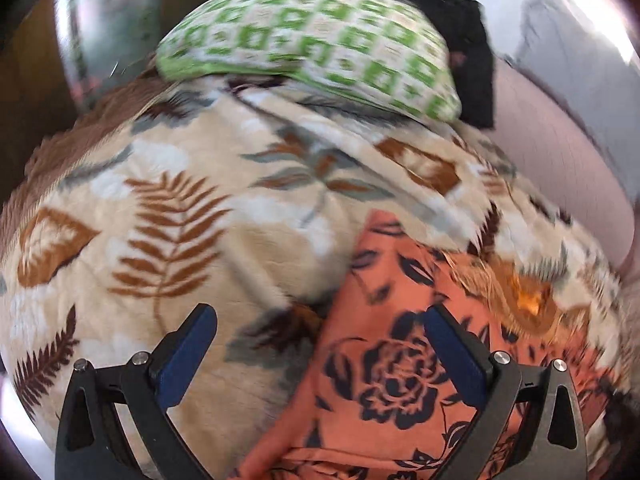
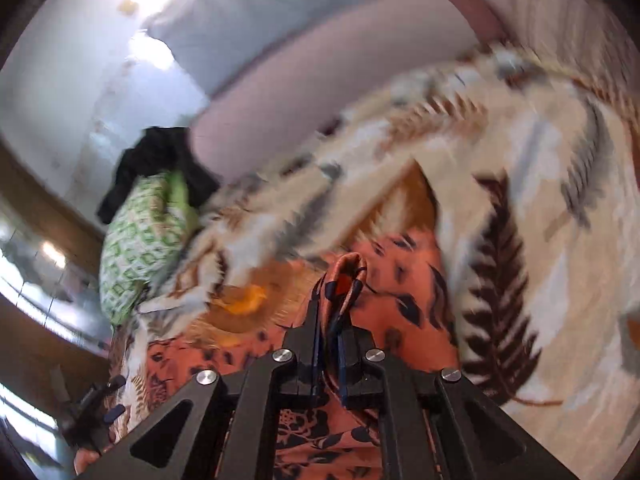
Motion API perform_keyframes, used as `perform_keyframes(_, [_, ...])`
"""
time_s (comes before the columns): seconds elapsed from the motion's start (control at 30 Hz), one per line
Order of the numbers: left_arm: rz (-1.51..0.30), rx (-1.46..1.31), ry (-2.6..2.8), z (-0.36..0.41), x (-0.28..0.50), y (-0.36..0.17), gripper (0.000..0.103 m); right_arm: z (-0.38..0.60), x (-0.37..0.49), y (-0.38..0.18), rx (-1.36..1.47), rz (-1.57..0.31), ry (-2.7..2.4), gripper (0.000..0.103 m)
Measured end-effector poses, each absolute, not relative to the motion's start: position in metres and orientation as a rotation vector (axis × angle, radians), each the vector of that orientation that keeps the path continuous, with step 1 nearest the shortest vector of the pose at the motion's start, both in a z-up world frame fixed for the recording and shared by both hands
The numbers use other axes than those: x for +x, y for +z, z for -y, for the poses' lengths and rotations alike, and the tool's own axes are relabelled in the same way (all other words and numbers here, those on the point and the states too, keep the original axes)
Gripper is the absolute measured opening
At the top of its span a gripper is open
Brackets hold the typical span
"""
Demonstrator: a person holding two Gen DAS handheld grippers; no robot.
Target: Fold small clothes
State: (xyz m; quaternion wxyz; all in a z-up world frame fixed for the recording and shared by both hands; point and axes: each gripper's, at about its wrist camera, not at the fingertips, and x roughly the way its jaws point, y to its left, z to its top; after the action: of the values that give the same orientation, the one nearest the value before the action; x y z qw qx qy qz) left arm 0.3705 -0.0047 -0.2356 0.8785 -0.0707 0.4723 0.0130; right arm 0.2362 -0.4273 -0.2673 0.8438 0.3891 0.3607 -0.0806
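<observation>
Insp. notes, L to R.

Left tool [image 1: 320, 344]: jaws wide, nothing between them; hangs above the leaf-print blanket [image 1: 192, 208] w/ its right finger over the orange floral garment [image 1: 384, 368]. Not engaged.

Garment: lies on the blanket on the bed, lower centre of the left wrist view; part of it is tucked under a blanket fold. Green-check pillow [image 1: 312, 40] and black cloth [image 1: 460, 20] sit well beyond, at the far end.

Right tool [image 2: 338, 312]: jaws narrow, clamped on a bunched edge of the garment [image 2: 400, 300]; fabric loops up past the tips.

Recs (judgement): both views blurred, so slow the carry. Keep the right tool's pinch firm; a thin edge may slip. Bring left tool onto the opposite edge before folding, so cloth stays taut and square. Free the tucked part first, else the blanket drags along.
</observation>
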Motion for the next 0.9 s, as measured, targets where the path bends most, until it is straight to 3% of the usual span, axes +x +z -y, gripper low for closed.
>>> perform_keyframes(0.17, [-1.012,0.064,0.013,0.051,0.370,-0.260,0.103,0.462,0.222,-0.300,0.933,-0.755,-0.250,0.010])
perform_keyframes(0.3, [-1.111,0.102,0.082,0.054,0.379,-0.288,0.103,0.469,0.208,-0.279,0.849,-0.701,-0.392,0.010])
perform_keyframes(0.4, [-1.084,0.071,0.100,0.047,0.377,-0.283,0.103,0.455,0.203,-0.260,0.820,-0.637,-0.302,0.010])
perform_keyframes(0.53, [-1.019,0.128,0.138,0.046,0.376,-0.279,0.103,0.405,0.230,-0.260,0.735,-0.798,-0.011,0.010])
perform_keyframes(0.67, [-1.019,0.165,0.154,0.051,0.376,-0.283,0.103,0.386,0.257,-0.317,0.693,-1.072,-0.051,0.012])
perform_keyframes(0.9, [-0.921,0.119,0.015,0.078,0.358,-0.249,0.103,0.377,0.245,-0.269,0.661,-0.855,0.076,0.010])
